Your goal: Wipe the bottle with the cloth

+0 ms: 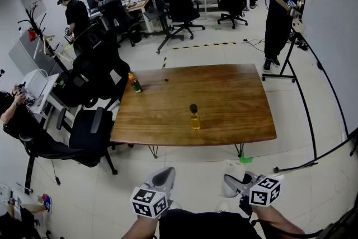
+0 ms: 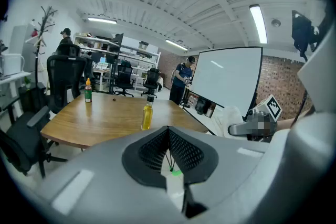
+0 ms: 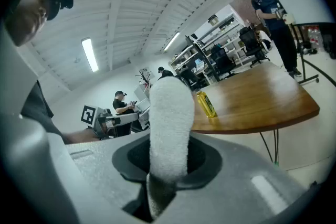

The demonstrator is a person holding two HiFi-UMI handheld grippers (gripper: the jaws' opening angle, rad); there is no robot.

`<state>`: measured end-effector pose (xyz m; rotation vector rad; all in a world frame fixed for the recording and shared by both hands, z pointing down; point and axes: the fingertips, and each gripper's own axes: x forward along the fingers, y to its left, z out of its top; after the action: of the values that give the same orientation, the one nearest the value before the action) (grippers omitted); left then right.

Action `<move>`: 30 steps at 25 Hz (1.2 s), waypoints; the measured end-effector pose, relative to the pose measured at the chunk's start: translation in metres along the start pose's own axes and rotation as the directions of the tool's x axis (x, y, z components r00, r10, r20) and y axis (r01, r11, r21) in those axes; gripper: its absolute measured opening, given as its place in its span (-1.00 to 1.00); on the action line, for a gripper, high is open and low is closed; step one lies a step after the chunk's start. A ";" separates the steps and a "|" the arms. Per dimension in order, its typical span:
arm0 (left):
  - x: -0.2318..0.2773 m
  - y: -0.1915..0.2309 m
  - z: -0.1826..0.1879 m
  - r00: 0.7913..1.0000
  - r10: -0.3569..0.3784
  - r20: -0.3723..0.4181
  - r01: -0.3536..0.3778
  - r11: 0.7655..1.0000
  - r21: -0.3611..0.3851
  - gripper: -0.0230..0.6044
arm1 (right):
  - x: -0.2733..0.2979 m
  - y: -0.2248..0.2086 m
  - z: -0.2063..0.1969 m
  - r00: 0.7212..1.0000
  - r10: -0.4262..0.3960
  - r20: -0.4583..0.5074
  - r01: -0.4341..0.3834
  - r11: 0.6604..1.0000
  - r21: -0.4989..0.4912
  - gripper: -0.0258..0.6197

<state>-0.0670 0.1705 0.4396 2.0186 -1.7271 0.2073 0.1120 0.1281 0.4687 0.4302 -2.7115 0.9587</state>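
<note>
A yellow bottle (image 1: 194,117) with a black cap stands upright near the front middle of the wooden table (image 1: 235,103). Both grippers hang well short of the table's front edge, above the floor. My left gripper (image 1: 163,177) is shut with nothing between its jaws; in the left gripper view the bottle (image 2: 147,115) stands ahead of it (image 2: 168,132). My right gripper (image 1: 232,183) is shut on a folded white cloth (image 3: 168,123), which sticks up out of its jaws. The bottle (image 3: 206,104) shows beyond the cloth in the right gripper view.
A second bottle (image 1: 135,84) with an orange top stands at the table's far left corner. Black office chairs (image 1: 89,134) crowd the table's left side. A whiteboard on a stand (image 1: 330,36) is at the right. People stand and sit further back.
</note>
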 end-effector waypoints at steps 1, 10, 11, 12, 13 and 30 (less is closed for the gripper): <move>0.004 -0.004 0.000 1.000 0.011 0.004 -0.011 1.000 0.000 -0.87 | -0.006 -0.007 -0.001 1.000 0.004 -0.006 -0.004 1.000 -0.001 -0.69; 0.032 -0.022 -0.001 1.000 -0.011 -0.026 0.012 0.999 0.043 -0.87 | -0.004 -0.051 0.011 1.000 0.012 -0.027 -0.011 0.999 0.032 -0.69; 0.038 -0.016 0.003 1.000 -0.013 -0.021 0.014 0.998 0.066 -0.87 | 0.002 -0.055 0.015 1.000 0.015 -0.018 -0.014 0.999 0.043 -0.69; 0.046 -0.008 0.008 1.000 -0.016 -0.013 0.017 0.996 0.087 -0.87 | 0.009 -0.060 0.018 1.000 0.015 -0.009 -0.015 0.999 0.052 -0.69; 0.055 0.002 0.013 1.000 -0.023 -0.005 0.023 0.994 0.105 -0.84 | 0.017 -0.065 0.021 1.000 0.010 -0.004 -0.010 0.998 0.058 -0.69; 0.222 0.076 0.100 0.846 -0.502 -0.182 0.527 0.728 0.439 -0.37 | 0.149 -0.101 0.117 0.966 -0.223 0.132 0.200 0.966 0.166 -0.69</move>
<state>-0.1152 -0.0790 0.4622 2.7383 -1.0699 0.5307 -0.0048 -0.0511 0.4842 0.8354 -2.6590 1.1146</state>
